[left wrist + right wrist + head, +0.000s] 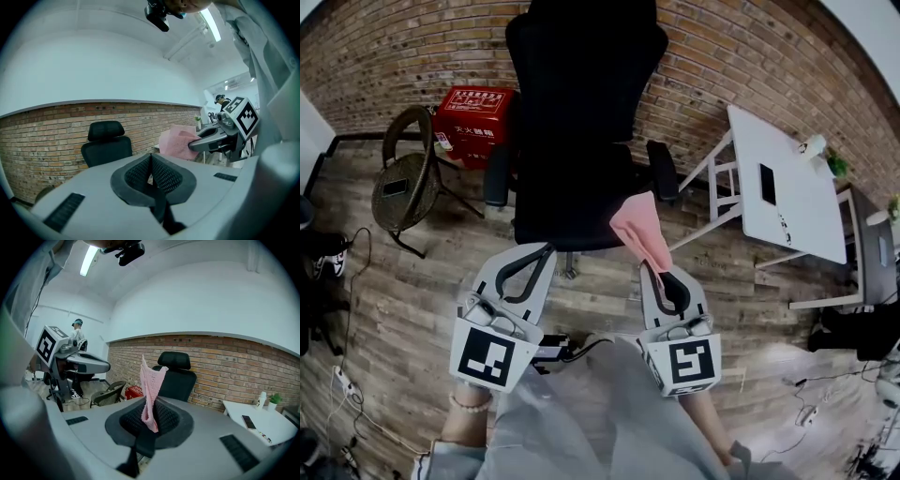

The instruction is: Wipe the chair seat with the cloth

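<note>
Right gripper (pixel 654 267) clamped on pink cloth (pixel 639 230), which stuck up out of jaws at front right corner of chair seat (pixel 567 214); contact with seat not clear. Cloth looked soft, light, limp and likely to flop and bunch. Grip near one edge left most of it free for wiping. Left gripper (pixel 542 251) pinched closed on nothing, beside right one, just short of seat front. Both pointed forward at chair.
</note>
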Action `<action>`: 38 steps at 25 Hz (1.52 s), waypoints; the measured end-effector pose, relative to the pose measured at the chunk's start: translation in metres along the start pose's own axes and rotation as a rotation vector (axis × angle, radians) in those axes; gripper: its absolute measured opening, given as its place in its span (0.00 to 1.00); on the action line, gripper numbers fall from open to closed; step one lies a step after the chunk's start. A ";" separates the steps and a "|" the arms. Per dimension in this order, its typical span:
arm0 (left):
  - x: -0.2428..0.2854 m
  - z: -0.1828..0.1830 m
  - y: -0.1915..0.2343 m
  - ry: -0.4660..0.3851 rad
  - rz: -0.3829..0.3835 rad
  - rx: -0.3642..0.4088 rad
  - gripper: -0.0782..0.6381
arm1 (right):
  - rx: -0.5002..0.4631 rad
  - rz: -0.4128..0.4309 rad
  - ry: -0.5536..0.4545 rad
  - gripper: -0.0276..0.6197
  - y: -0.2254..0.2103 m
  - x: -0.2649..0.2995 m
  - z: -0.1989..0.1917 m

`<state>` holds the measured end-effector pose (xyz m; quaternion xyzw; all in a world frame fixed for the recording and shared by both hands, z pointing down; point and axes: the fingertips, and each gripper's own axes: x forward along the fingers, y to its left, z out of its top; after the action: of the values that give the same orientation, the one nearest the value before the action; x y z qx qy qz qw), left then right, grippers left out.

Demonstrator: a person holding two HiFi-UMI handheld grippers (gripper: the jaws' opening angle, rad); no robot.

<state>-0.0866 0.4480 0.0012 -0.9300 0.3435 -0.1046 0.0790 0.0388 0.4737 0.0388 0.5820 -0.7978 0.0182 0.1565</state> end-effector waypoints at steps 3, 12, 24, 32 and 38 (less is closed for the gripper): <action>-0.002 -0.004 0.007 -0.007 -0.005 -0.015 0.13 | 0.002 -0.012 0.010 0.13 0.009 0.003 -0.003; 0.020 -0.014 0.034 0.002 0.013 0.011 0.13 | -0.021 0.004 0.014 0.12 -0.001 0.038 -0.004; 0.148 -0.026 0.099 0.055 0.076 0.035 0.13 | -0.029 0.141 -0.013 0.13 -0.089 0.174 0.001; 0.250 -0.036 0.149 0.102 0.122 0.005 0.13 | -0.006 0.251 0.040 0.12 -0.156 0.272 -0.001; 0.297 -0.042 0.171 0.135 0.167 -0.004 0.13 | -0.015 0.301 0.048 0.13 -0.191 0.314 -0.006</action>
<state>0.0164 0.1217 0.0456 -0.8892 0.4244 -0.1592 0.0622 0.1330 0.1231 0.1002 0.4543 -0.8721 0.0495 0.1752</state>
